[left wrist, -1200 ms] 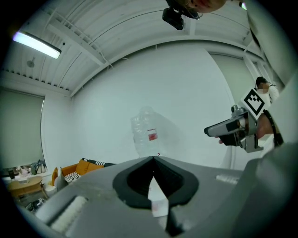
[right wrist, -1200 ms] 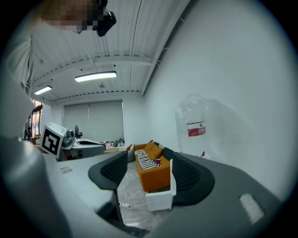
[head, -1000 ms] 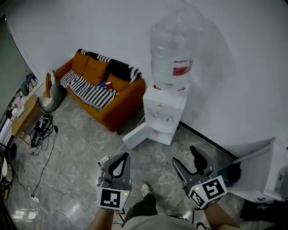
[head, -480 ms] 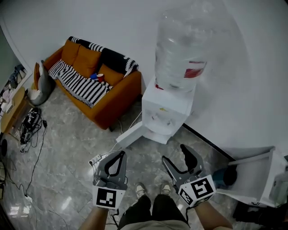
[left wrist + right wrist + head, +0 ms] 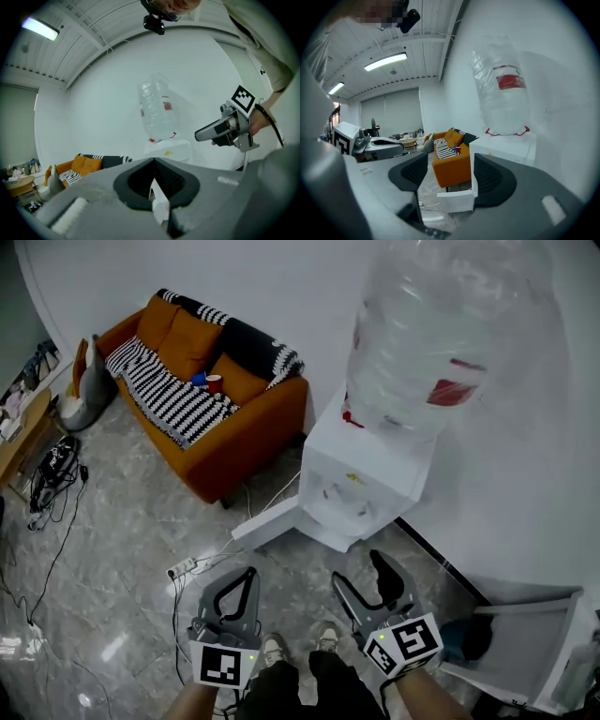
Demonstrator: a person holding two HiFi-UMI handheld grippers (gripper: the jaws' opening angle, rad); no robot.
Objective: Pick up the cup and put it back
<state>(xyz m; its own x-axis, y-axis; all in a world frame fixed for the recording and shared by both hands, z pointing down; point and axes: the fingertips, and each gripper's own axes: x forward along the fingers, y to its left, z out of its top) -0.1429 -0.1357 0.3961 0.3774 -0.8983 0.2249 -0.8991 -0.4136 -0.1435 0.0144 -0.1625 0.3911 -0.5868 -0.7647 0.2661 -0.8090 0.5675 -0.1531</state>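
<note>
1. A person stands on a grey marble floor (image 5: 112, 540), holding a gripper in each hand. In front is a white water dispenser (image 5: 370, 479) topped with a large clear bottle (image 5: 441, 334).
2. The left tongs (image 5: 250, 571) are pressed together. Their tips meet and nothing is pinched between them.
3. The right tongs (image 5: 359, 570) stand spread, with nothing between them. The right gripper view shows only the sofa and the dispenser's base through the gap.
4. The red cup (image 5: 215, 383) stands upright on the seat of an orange sofa (image 5: 239, 442) against the far wall. It is just beside a small blue object (image 5: 199, 380), at the edge of a black-and-white striped blanket (image 5: 169, 399).
5. The cup is well apart from both tongs, which are held side by side above the person's shoes (image 5: 275, 650) without touching.
6. A white power strip (image 5: 181, 567) lies on the floor to the left of the left tongs.
</note>
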